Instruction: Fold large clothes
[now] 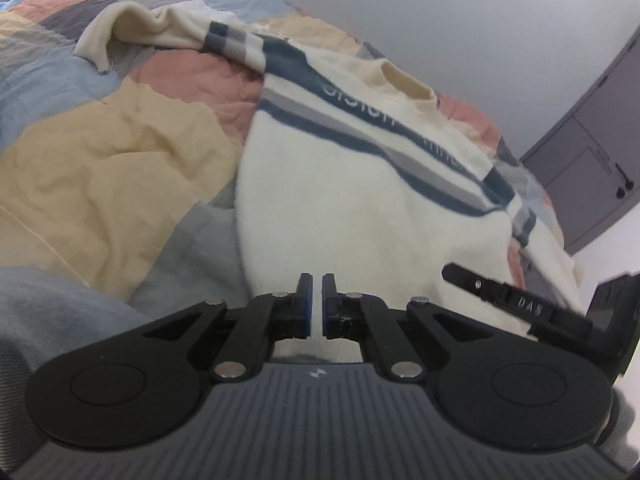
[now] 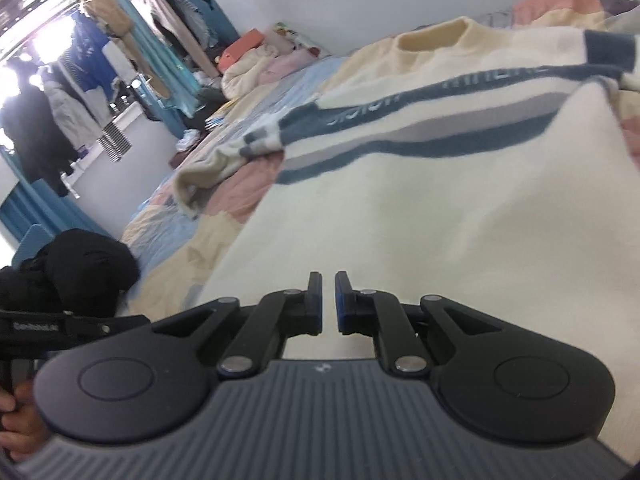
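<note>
We are holding both grippers low over a cream sweater lying on the patchwork bed.

Our left gripper and right gripper are both keeping their fingers closed to a narrow slit; whether cloth is pinched there, the gripper bodies are hiding. The sweater's hem is running out of sight at 6 o'clock, and its chest lettering is blurring past reading. One sleeve is trailing toward 10 o'clock; open quilt is lying at 9 o'clock.
</note>
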`<state>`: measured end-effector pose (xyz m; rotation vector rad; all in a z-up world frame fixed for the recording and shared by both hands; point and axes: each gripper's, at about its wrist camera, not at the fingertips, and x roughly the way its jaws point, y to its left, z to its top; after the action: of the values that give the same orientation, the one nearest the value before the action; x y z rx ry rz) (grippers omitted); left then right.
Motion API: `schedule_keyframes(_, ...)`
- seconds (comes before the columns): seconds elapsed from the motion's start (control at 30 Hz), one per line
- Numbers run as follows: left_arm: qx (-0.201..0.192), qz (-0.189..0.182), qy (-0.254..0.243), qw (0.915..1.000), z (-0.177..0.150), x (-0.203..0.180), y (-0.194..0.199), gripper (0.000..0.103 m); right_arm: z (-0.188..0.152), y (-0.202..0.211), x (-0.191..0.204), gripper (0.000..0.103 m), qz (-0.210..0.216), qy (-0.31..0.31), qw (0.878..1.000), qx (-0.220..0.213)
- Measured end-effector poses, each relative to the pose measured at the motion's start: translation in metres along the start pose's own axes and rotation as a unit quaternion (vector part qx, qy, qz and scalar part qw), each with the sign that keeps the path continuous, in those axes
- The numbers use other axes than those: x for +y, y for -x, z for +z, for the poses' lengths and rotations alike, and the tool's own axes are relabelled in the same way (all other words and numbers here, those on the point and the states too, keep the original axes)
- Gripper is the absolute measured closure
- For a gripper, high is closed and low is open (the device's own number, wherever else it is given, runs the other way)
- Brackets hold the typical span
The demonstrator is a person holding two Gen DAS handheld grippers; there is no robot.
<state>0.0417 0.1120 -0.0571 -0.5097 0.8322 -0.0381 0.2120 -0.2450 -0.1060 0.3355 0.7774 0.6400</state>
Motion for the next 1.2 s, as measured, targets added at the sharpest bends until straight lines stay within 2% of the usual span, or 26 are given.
schedule_keyframes(0.13,-0.022,-0.017,-0.019,0.9994,0.013,-0.023,-0.008,0.100,0.004,0.009,0.002,0.093,-0.040,0.021,0.999,-0.027)
schedule_keyframes(0.33,-0.033,-0.043,-0.057,0.9969,0.043,-0.071,-0.041,0.098,0.015,0.021,-0.003,0.093,-0.089,0.035,0.993,-0.075)
schedule_keyframes(0.57,-0.014,-0.063,-0.109,0.9919,0.067,-0.112,-0.108,0.081,0.032,0.018,-0.022,0.093,-0.132,0.031,0.986,-0.097)
schedule_keyframes(0.7,0.015,-0.079,-0.098,0.9919,0.080,-0.109,-0.162,0.075,0.039,0.009,-0.032,0.093,-0.145,0.019,0.985,-0.092)
schedule_keyframes(0.8,0.016,-0.079,-0.100,0.9917,0.084,-0.102,-0.187,0.073,0.042,0.001,-0.038,0.093,-0.157,0.020,0.983,-0.088)
schedule_keyframes(0.9,0.008,-0.077,-0.114,0.9904,0.084,-0.095,-0.204,0.073,0.044,-0.009,-0.043,0.093,-0.171,0.023,0.981,-0.083)
schedule_keyframes(1.0,-0.012,-0.052,-0.158,0.9860,0.086,-0.094,-0.217,0.073,0.051,-0.020,-0.051,0.093,-0.179,0.027,0.980,-0.085)
schedule_keyframes(1.1,-0.007,-0.063,-0.153,0.9863,0.093,-0.087,-0.231,0.073,0.060,-0.033,-0.060,0.093,-0.196,0.047,0.975,-0.091)
schedule_keyframes(1.2,-0.002,-0.065,-0.148,0.9869,0.096,-0.079,-0.244,0.073,0.068,-0.045,-0.072,0.093,-0.230,0.062,0.968,-0.085)
